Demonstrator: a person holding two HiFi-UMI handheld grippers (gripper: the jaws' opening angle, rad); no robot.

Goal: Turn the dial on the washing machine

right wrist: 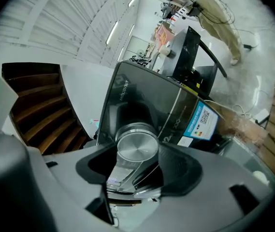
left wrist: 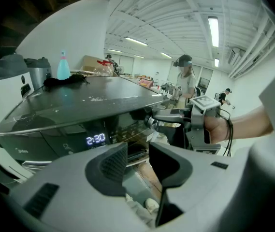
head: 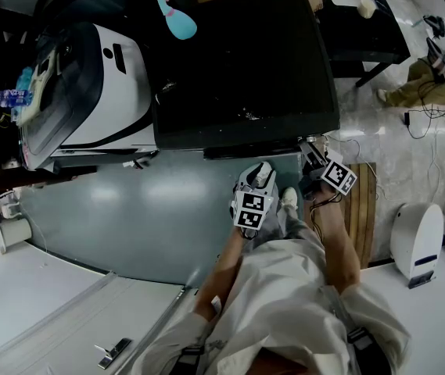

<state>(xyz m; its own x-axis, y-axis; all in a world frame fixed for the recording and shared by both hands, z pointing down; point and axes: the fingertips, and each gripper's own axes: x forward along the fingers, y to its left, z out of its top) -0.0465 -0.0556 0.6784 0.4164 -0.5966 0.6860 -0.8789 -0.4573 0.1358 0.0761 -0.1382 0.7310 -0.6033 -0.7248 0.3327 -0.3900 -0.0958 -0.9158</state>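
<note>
Right gripper (right wrist: pixel 137 157): jaws closed on the silver dial (right wrist: pixel 137 145), which sits squarely between them on the washing machine (right wrist: pixel 176 108) front. Left gripper (left wrist: pixel 137 162): jaws part-open, empty. Risk: the smooth rim could slip under the pads mid-roll, or an off-axis twist could drag the jaws off.

Bright ceiling strip lights (left wrist: pixel 213 30), dark vignetted fisheye corners, soft blur up close.
</note>
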